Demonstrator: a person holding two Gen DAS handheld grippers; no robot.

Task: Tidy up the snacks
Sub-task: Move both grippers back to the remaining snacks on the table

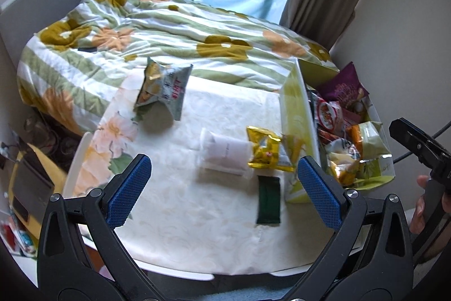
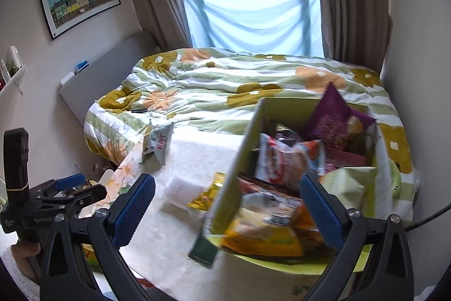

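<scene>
left wrist view: the left gripper [image 1: 224, 188] is hovering above a table covered with a cream tablecloth [image 1: 174, 205], its blue-padded jaws standing wide apart and holding nothing. four snacks are lying loose on the cloth: a grey-green packet [image 1: 163, 88] at the far side near the bed, a clear white pouch [image 1: 225, 155] in the middle, a gold packet [image 1: 267, 153] touching the pouch's right end, and a dark green flat packet [image 1: 268, 200] just in front of the gold one. a lime-green box [image 1: 296, 114] is standing at the right edge of the table, just beside the gold packet, and is holding many snack bags, among them a purple bag [image 1: 342, 88] sticking up at the back. a bed with a flowered quilt [image 1: 157, 30] is lying beyond the table.

right wrist view: the right gripper [image 2: 225, 212] is hanging over the box [image 2: 239, 157], its jaws likewise spread apart and empty. a red-and-white bag [image 2: 284, 160] is lying among the blurred bags inside.
</scene>
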